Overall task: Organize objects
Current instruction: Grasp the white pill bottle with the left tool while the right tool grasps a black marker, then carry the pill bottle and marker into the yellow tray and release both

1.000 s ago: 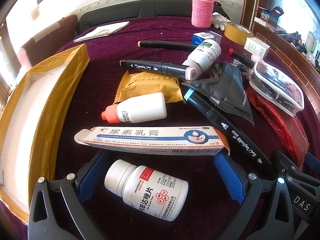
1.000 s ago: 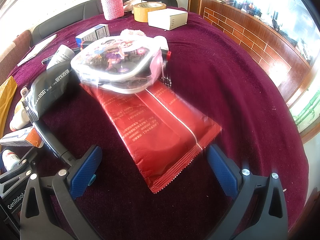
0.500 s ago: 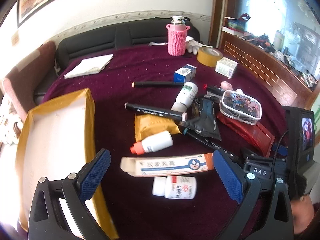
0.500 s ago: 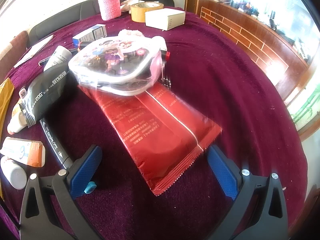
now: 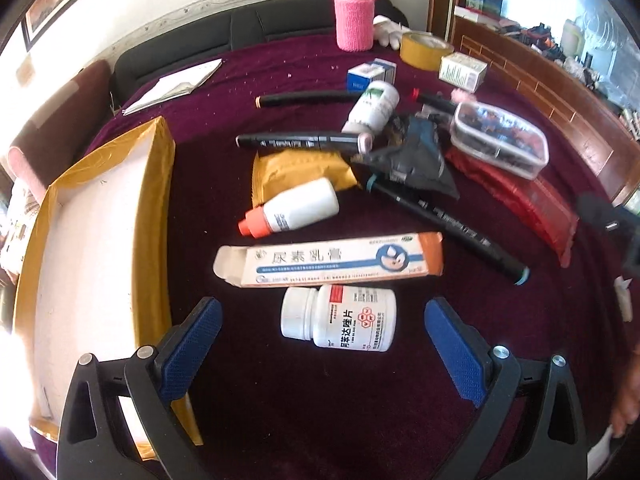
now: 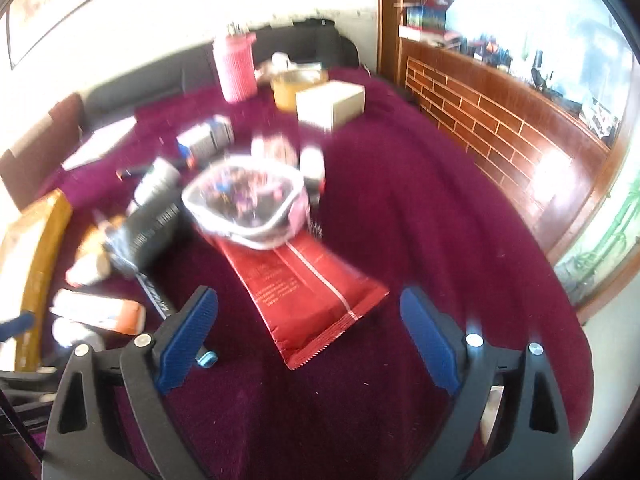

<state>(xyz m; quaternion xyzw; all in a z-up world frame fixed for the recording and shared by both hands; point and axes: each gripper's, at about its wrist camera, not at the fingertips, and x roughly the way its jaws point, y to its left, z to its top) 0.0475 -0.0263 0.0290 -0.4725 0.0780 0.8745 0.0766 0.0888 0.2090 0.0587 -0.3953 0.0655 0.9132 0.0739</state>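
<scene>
My left gripper (image 5: pixel 320 320) is open and empty, just short of a white pill bottle (image 5: pixel 340 318) lying on the purple cloth. Beyond it lie an ointment box (image 5: pixel 332 259), a small white bottle with an orange cap (image 5: pixel 290 209), a yellow packet (image 5: pixel 300 172), black markers (image 5: pixel 448 224) and a dark pouch (image 5: pixel 412 158). An open yellow cardboard box (image 5: pixel 92 240) lies to the left. My right gripper (image 6: pixel 308 316) is open and empty above the near end of a red packet (image 6: pixel 304 280); a clear case (image 6: pixel 248 204) rests on its far end.
A pink knitted bottle (image 5: pixel 355 20), a tape roll (image 5: pixel 424 50), small cartons (image 5: pixel 462 71) and papers (image 5: pixel 172 86) stand at the back of the table. A wooden brick-pattern counter (image 6: pixel 500 128) runs along the right. The right wrist view is blurred.
My left gripper pulled back and up, then came closer to the pill bottle again. My right gripper has lifted up and back from the red packet, with the view now blurred.
</scene>
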